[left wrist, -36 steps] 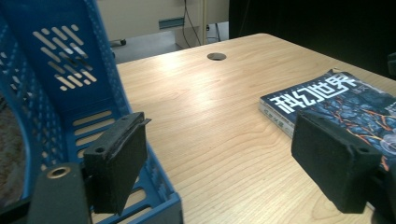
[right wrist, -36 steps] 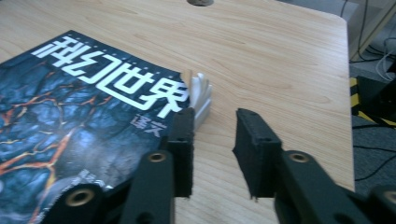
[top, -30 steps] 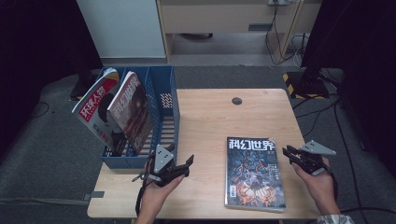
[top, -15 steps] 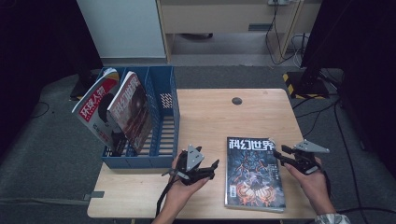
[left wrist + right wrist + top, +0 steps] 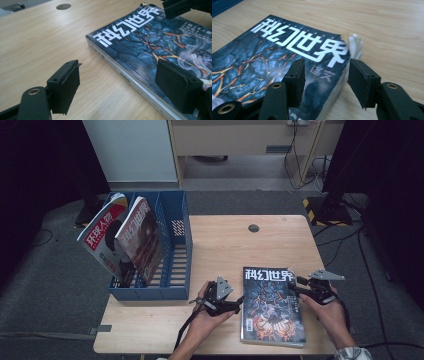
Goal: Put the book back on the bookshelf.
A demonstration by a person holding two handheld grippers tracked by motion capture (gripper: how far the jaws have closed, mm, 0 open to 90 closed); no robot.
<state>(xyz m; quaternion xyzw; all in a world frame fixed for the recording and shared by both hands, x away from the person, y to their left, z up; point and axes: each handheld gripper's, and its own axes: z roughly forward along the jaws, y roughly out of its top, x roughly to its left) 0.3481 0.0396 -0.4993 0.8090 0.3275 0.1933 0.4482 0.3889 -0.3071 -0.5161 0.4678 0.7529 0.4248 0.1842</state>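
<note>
The left gripper (image 5: 239, 304), black and held in the person's left hand (image 5: 207, 320), lies low at the near middle of the pale wooden bench (image 5: 225, 245), just beside the left long edge of the dark-covered magazine with white characters and orange lava cracks (image 5: 271, 304). In the left gripper view its jaws stand wide apart, one over bare wood and the other over the cover near the spine of the magazine (image 5: 160, 45); nothing is gripped. The right gripper (image 5: 296, 287), in the right hand (image 5: 327, 312), sits at the far right corner of the magazine. In the right gripper view its jaws, which have just been opening, are partly apart and straddle the right edge of the magazine (image 5: 274, 60), one over the cover and one outside over the bench; the pads do not press on it, and the corner pages beyond them are curled up. The magazine lies flat at the near right of the bench. At the left stands a blue plastic slotted file rack (image 5: 172, 257) holding two tilted magazines (image 5: 122, 240). A small dark round disc (image 5: 253, 228) sits at the far middle
</note>
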